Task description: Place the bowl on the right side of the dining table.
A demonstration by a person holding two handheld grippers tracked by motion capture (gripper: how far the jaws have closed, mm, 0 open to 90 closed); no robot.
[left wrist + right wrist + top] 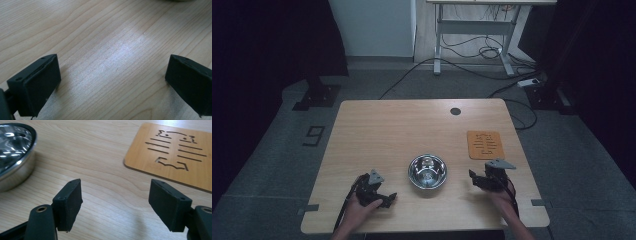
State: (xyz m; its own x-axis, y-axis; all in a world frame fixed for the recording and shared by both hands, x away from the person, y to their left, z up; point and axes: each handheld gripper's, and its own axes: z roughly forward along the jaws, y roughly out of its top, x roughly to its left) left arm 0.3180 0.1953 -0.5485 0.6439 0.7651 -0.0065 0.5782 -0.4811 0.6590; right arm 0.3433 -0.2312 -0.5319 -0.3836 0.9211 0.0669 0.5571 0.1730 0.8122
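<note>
Right tongs agape, facing steel bowl, slotted mat.

A shiny steel bowl sits upright near the table's front edge, an orange cut-out mat well apart.

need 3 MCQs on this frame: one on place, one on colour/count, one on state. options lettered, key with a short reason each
1. Where is the shiny round steel bowl?
A. between the two grippers, near the table's front edge
B. at the far left corner
C. on the floor

2. What colour is the flat wooden mat with cut-out slots?
A. blue
B. orange-brown
C. white

3. How do the right gripper's jaws stand?
A. shut on the bowl
B. shut on the mat
C. apart, with bare table between them

Key:
1 A: the high view shows the bowl midway between the left gripper and the right one.
2 B: it is orange-brown against the pale wooden table.
3 C: the right gripper view shows a wide gap holding nothing.
</note>
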